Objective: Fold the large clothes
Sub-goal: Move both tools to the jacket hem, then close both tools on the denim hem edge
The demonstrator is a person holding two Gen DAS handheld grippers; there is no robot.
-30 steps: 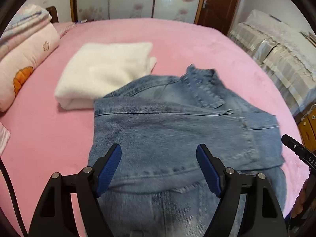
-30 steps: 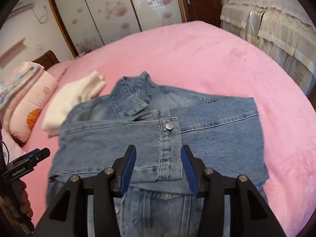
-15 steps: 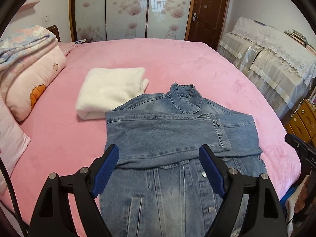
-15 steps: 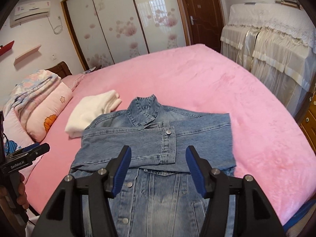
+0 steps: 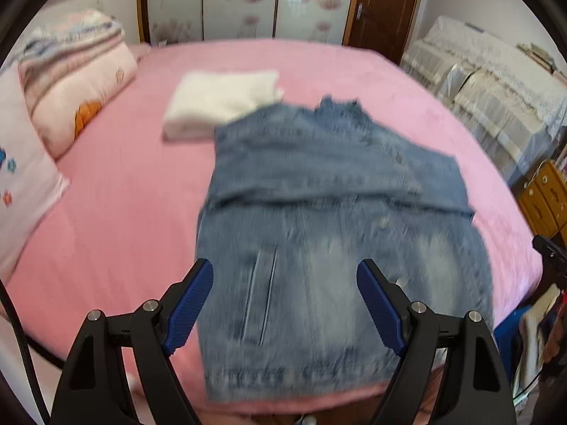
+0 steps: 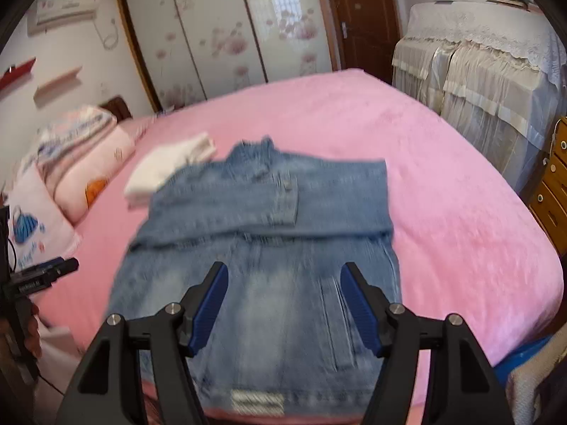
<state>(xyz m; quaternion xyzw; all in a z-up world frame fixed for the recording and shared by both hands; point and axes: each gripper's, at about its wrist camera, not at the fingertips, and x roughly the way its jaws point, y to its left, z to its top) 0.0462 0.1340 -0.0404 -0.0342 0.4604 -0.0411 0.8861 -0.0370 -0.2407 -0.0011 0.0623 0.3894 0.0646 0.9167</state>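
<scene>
Left gripper [image 5: 284,310] was held wide open, nothing between the blue pads. Right gripper [image 6: 283,313] jaws were opening, nothing gripped. Both were hovering above the hem of the denim jacket [image 6: 269,248], which was laid flat at the near edge of the pink bed [image 6: 443,212], sleeves folded across the chest, collar pointing away. Folded white garment [image 5: 223,101] was seen touching its far-left shoulder. Pillows [image 5: 74,88] were stacked further left; frames motion-blurred.
</scene>
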